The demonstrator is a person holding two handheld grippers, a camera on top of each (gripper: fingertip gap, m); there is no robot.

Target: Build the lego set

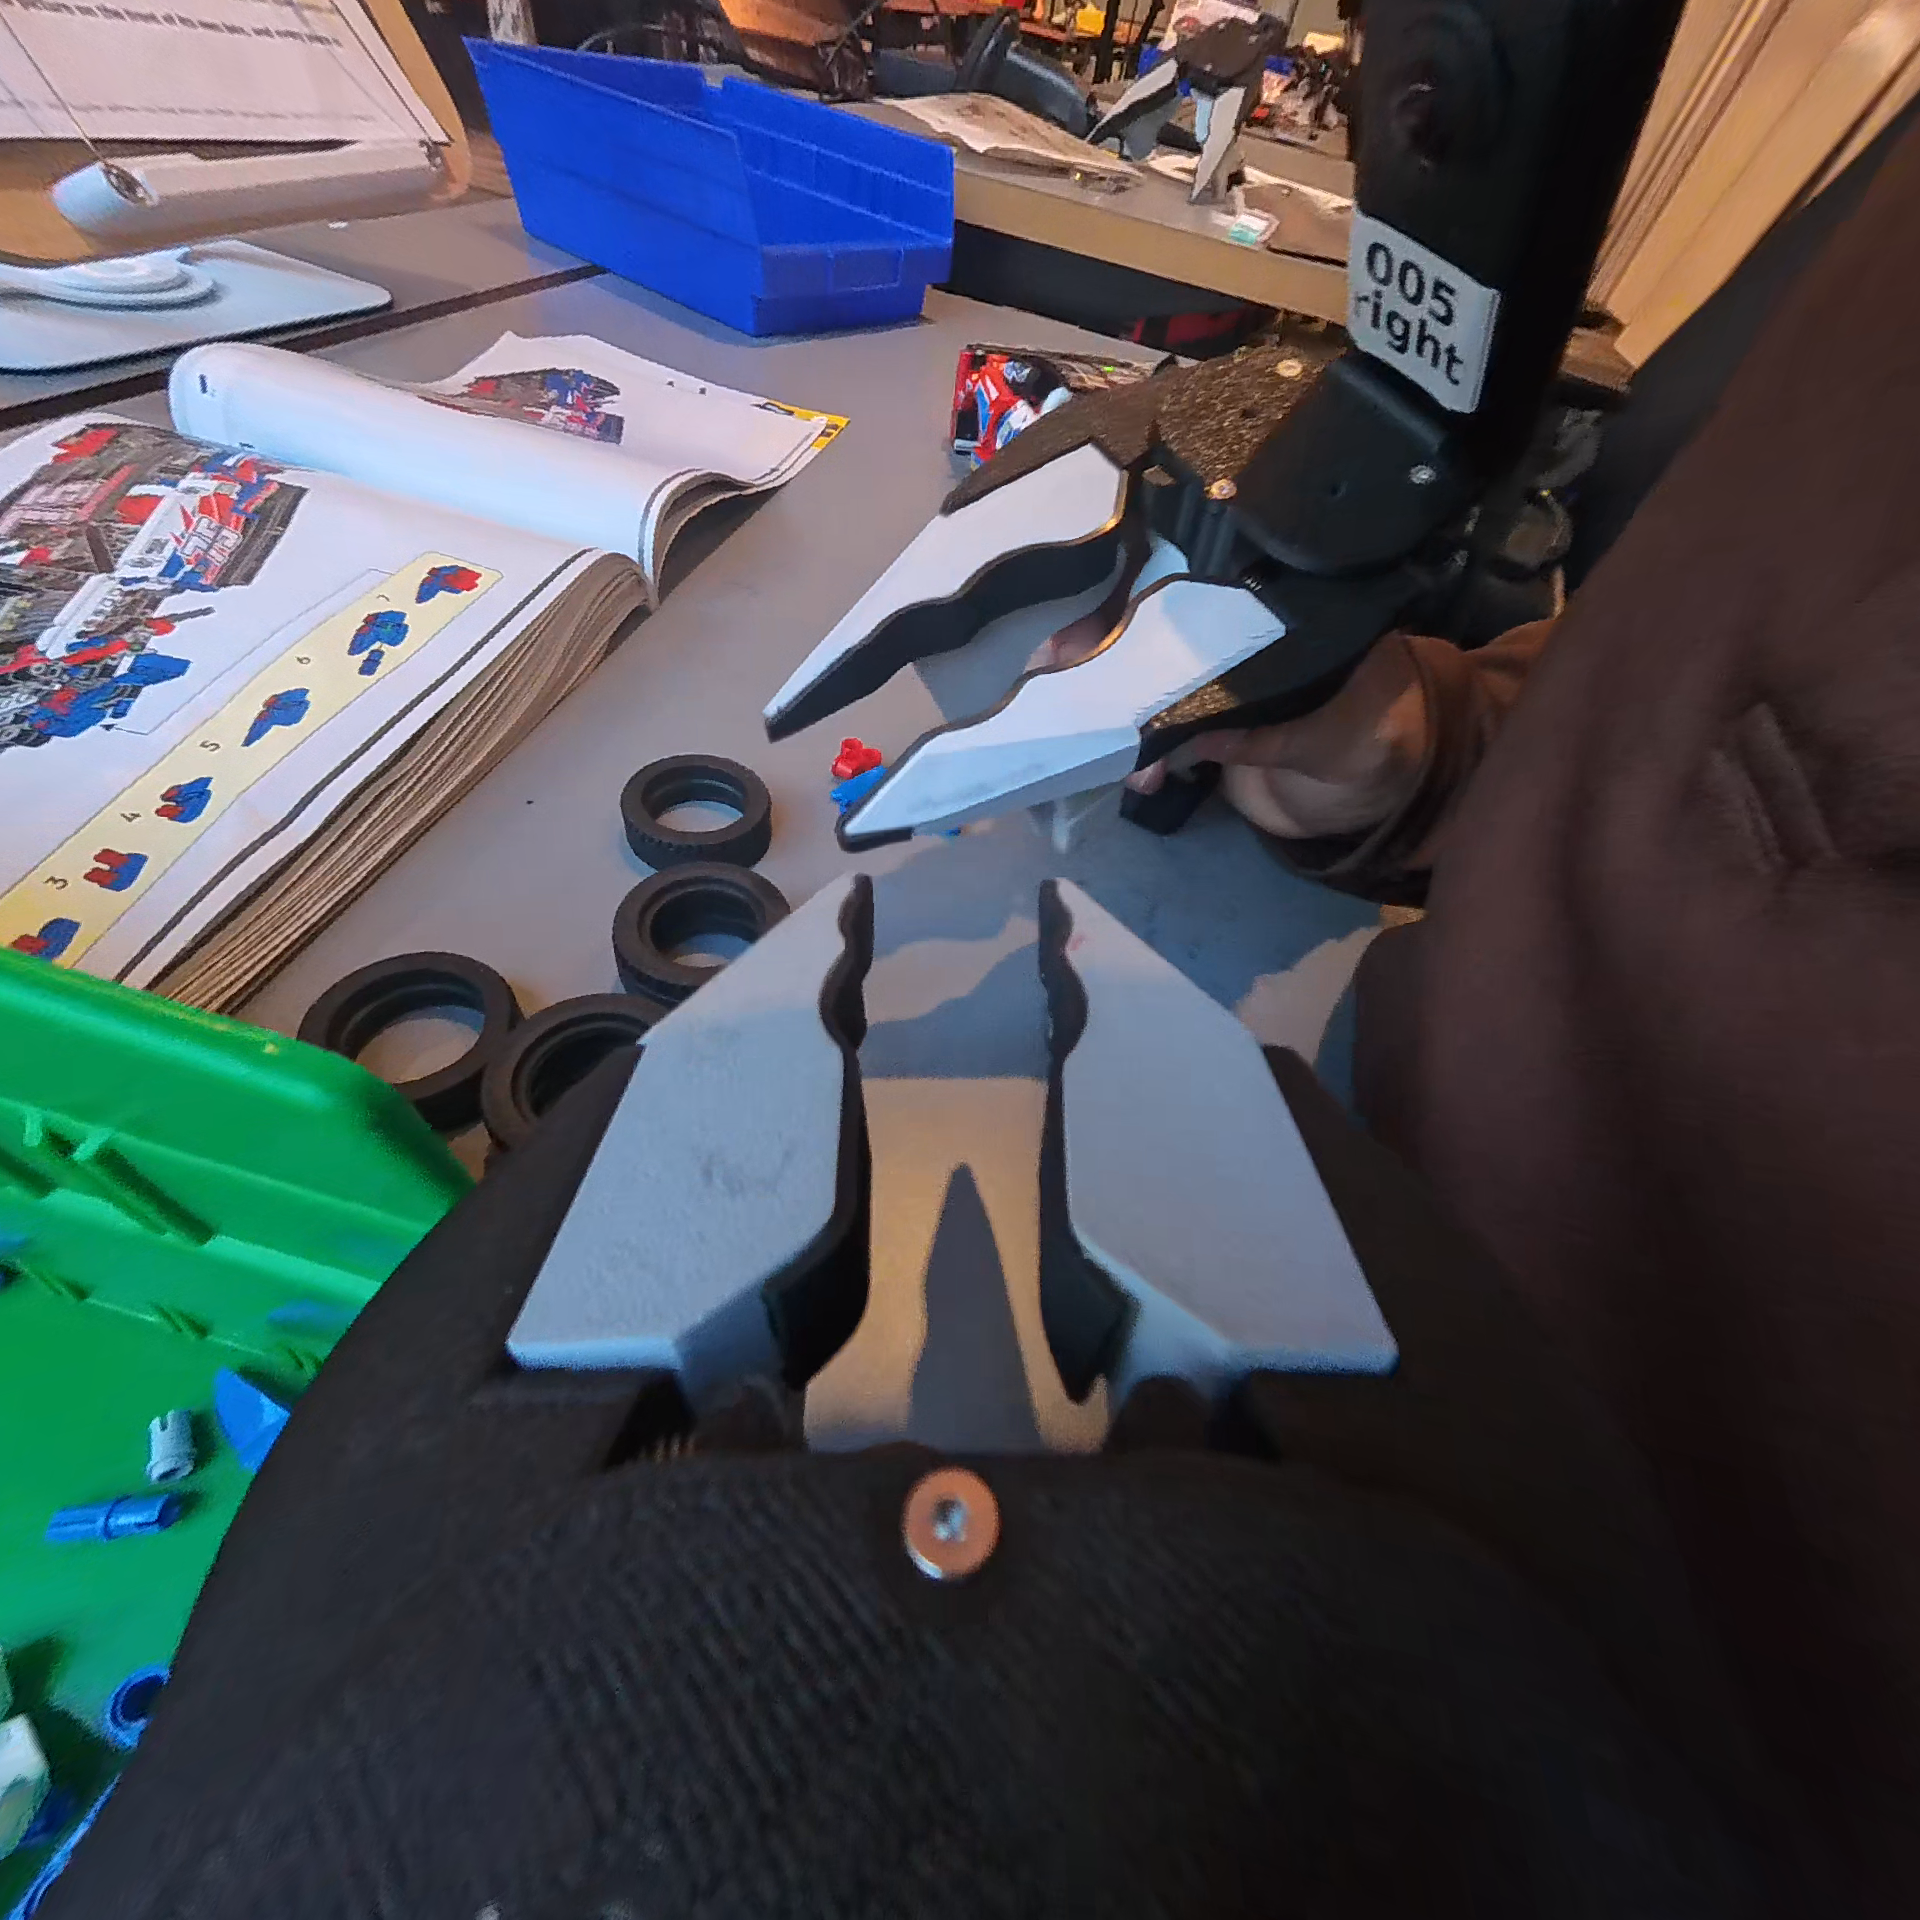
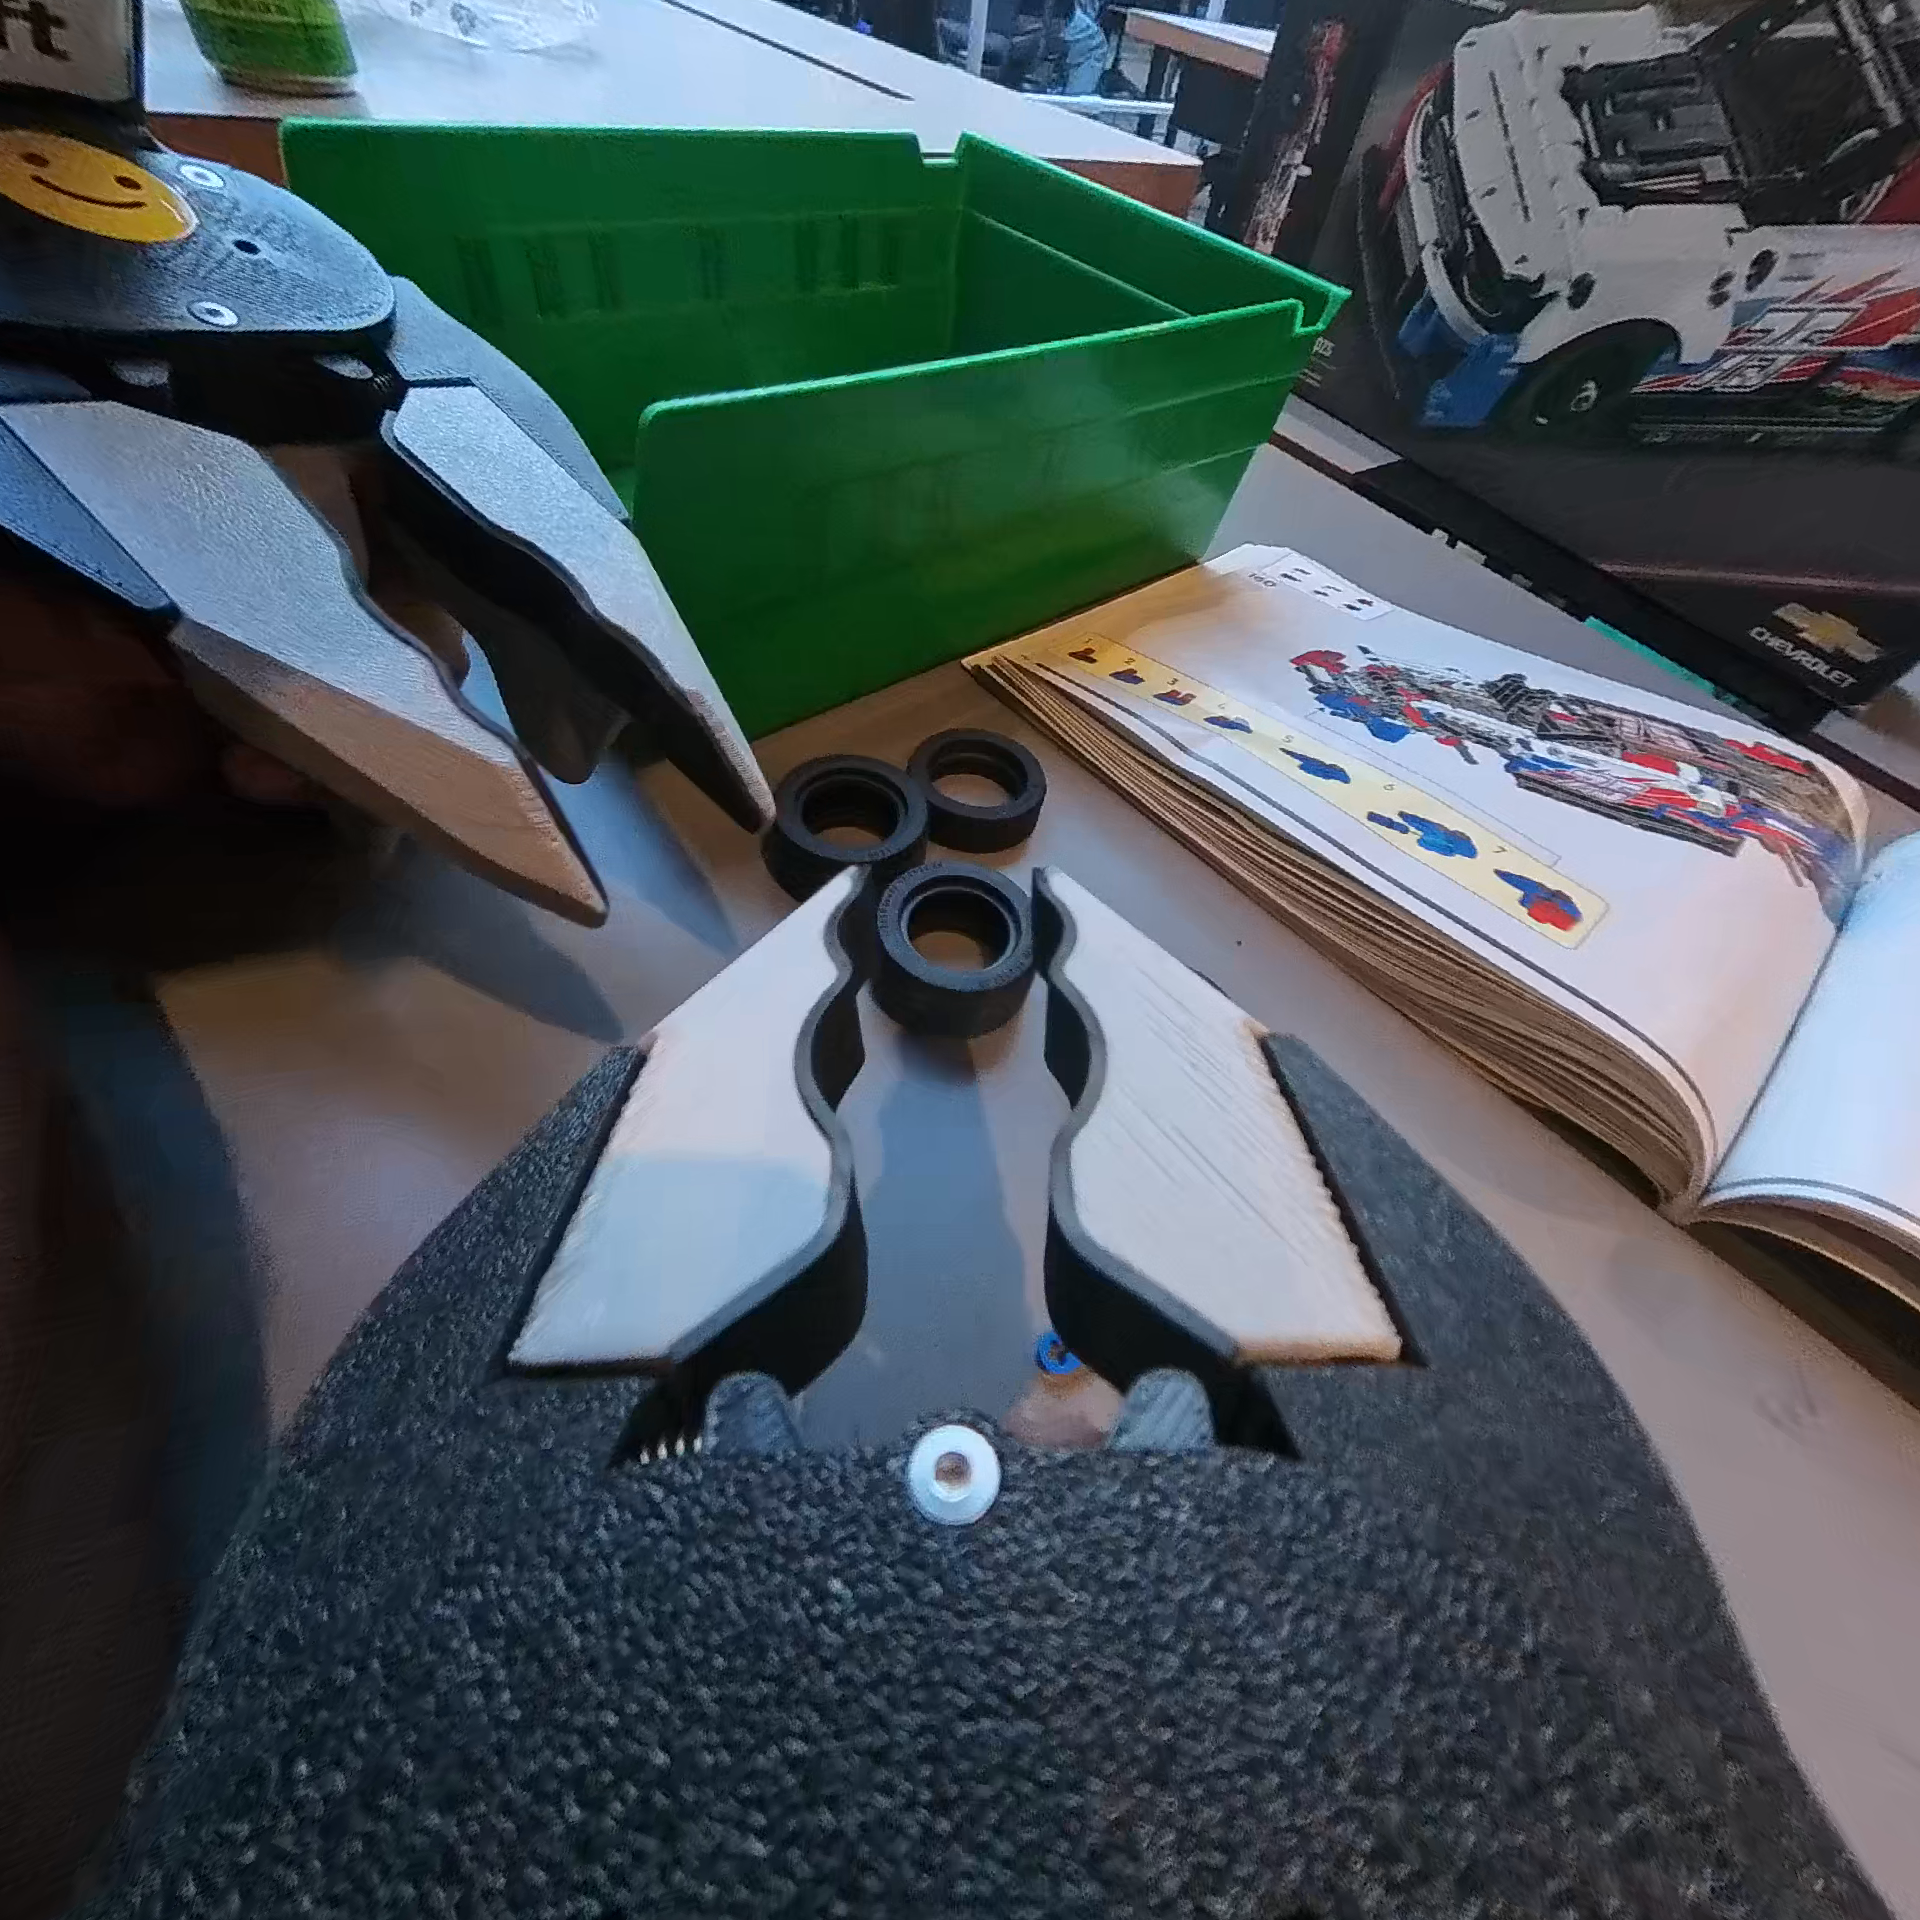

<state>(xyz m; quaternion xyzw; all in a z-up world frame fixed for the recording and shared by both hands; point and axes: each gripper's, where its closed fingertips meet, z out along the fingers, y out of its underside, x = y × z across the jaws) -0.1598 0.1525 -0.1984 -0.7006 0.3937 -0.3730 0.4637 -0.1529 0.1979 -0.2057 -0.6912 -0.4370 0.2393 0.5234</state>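
Left wrist view, left to right: a green bin [image 1: 208, 1143] holding loose small blue and grey pieces sits at the left edge of the grey worktop [image 1: 1143, 935]. Behind it lies an open instruction booklet [image 1: 312, 644]. Beside the booklet rest 4 black rubber tyres [image 1: 696, 810], close together in a loose cluster. Past them, a small red and blue piece [image 1: 854, 771] lies on the worktop just by the lower tip of the right claw [image 1: 821, 774], which comes in from the right, tilted down, its fingers apart and empty. A hand [image 1: 1309, 748] in a dark sleeve grips its handle. The left claw [image 1: 951, 899] fills the foreground, level and pointing forward, fingers apart, holding nothing.

Right wrist view, left to right: the left claw [image 2: 681, 868] angles down from the upper left, open, tips near the tyres. At centre, 1 tyre [image 2: 951, 951] lies between the parted fingers of the right claw [image 2: 951, 883]; whether the fingers touch it I cannot tell. 2 more tyres sit just behind. The booklet [image 2: 1455, 883] lies to the right, the set's box [image 2: 1621, 312] behind it.

The tyres look light, soft and grippy, and should give slightly when squeezed; pinching across the outer tread seems safest. The red and blue piece is tiny, hard and likely to skid.
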